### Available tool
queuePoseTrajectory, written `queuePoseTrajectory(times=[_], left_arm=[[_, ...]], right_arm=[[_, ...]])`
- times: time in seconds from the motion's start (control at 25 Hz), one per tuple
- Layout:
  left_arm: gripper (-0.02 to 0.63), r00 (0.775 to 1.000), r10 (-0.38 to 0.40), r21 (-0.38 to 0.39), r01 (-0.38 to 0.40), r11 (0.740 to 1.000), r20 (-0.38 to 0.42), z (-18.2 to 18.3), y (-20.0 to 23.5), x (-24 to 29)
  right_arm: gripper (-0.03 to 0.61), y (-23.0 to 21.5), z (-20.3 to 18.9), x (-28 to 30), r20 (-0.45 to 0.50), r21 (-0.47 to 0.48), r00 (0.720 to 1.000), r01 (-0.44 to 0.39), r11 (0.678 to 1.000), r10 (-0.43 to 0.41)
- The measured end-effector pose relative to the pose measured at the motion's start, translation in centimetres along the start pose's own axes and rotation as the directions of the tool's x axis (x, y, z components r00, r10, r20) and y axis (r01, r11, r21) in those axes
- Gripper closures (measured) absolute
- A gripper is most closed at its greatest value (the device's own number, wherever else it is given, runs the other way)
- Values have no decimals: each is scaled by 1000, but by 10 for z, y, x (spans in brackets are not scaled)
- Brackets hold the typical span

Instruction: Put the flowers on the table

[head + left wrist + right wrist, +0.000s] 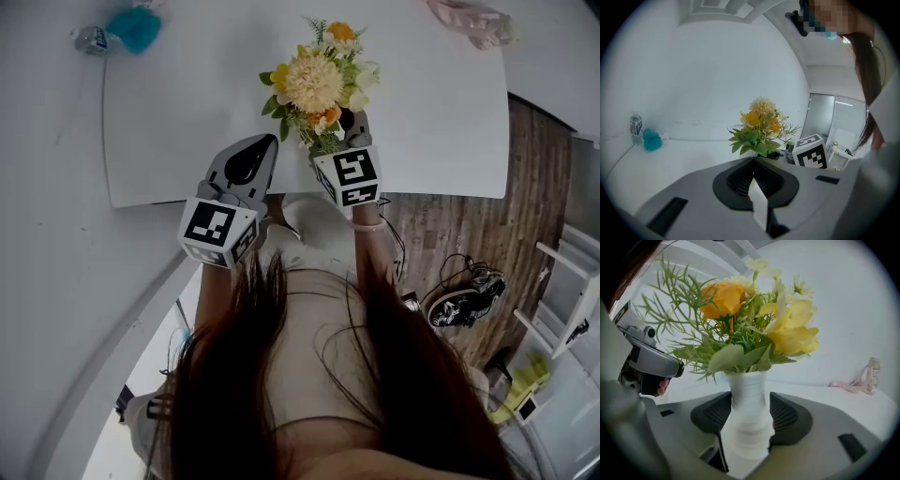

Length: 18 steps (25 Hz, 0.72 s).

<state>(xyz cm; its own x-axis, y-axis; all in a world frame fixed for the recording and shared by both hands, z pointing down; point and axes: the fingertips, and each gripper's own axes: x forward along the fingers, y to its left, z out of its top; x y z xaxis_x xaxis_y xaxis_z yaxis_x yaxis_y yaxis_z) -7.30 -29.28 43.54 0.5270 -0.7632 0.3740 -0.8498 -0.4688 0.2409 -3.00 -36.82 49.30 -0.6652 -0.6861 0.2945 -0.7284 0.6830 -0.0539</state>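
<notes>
Right gripper [749, 416] has its jaws clamped on the white vase [748, 390], one on each side, with the flowers [750, 329] sticking up out of it. Left gripper [754, 183] is pinched together on nothing, just left of the bouquet. Both point forward over the near edge of the table [187, 122]. The vase is upright, but I can't tell if it touches the tabletop. The label on the bottle [91, 38] is too small to read.

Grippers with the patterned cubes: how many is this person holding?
2. The left gripper is shut, over the table near its edge, beside the flowers. The right gripper is shut on the white vase holding them. No others show.
</notes>
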Motion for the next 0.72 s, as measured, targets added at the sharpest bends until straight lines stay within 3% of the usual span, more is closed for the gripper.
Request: queuePoseTrajectory(times=[0.72], left_arm=[[611,1000,-2,18,2,1000,1,-2,-10,-13]], right_arm=[[322,-1,-6,-14,-4,28,1000,29,999,-29]])
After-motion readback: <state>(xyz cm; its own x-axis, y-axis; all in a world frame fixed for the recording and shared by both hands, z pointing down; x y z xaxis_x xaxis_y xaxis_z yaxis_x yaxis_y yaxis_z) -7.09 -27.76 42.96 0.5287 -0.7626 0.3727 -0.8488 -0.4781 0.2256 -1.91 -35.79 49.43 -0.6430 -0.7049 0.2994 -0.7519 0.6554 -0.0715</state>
